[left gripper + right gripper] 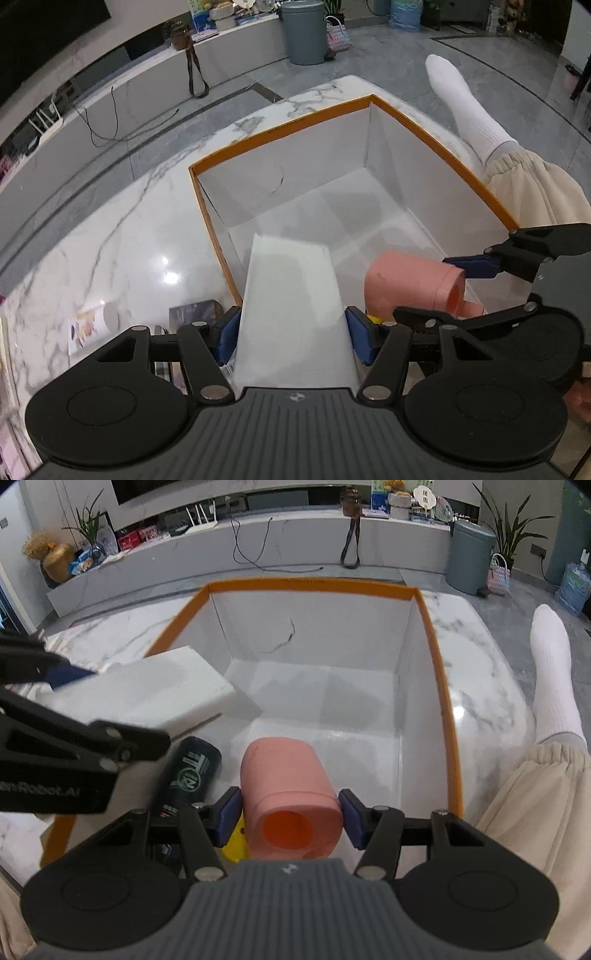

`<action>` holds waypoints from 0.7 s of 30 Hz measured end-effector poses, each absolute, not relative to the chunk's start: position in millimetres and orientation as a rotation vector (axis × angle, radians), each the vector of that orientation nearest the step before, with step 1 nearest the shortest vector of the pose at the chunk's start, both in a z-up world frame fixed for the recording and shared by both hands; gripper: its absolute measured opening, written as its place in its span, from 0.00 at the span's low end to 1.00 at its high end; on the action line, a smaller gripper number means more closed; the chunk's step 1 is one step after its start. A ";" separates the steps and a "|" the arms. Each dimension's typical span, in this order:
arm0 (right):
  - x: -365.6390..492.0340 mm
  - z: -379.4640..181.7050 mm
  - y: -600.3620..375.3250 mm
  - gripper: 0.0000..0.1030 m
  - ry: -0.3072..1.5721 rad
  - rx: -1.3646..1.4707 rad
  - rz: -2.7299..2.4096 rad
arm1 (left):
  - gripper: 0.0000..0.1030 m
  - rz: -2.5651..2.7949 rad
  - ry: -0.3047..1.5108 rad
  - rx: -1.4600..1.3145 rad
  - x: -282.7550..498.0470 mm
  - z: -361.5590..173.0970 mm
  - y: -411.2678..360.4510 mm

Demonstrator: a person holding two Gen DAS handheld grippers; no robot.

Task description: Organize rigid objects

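A large white box with an orange rim [284, 127] [443, 686] stands open on the marble table. My left gripper [291, 332] is shut on a flat white box [291, 295], held over the big box's near left edge; it also shows in the right wrist view [155, 690]. My right gripper [290, 816] is shut on a pink cylinder [284, 775], held over the big box's near end; the cylinder also shows in the left wrist view [410, 284]. A dark can [190, 771] lies inside the box near the left wall, with a yellow object [234, 843] beside it.
A person's leg in a white sock [550, 672] and cream trousers rests at the table's right edge. A small printed cylinder [94, 325] and a dark packet [194, 312] lie on the table left of the box. A grey bin [303, 31] stands on the floor beyond.
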State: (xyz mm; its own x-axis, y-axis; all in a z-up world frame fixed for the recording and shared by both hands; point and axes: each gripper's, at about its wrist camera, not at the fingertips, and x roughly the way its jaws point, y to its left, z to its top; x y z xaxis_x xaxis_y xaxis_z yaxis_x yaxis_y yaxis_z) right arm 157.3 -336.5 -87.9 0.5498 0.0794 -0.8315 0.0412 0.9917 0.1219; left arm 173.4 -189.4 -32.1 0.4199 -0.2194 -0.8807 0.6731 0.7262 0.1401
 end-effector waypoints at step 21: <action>151.9 -91.8 -331.7 0.51 0.986 0.095 0.001 | 0.66 -0.629 1.059 0.481 192.3 -52.2 -215.3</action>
State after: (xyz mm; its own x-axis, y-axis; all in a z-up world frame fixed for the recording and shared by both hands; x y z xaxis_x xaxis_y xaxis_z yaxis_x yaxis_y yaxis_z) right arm 151.9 -331.7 -91.8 0.5521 0.0444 -0.8326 0.0421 0.9958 0.0810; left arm 192.3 -215.3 -52.2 0.3460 -0.2410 -0.9068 0.6808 0.7295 0.0658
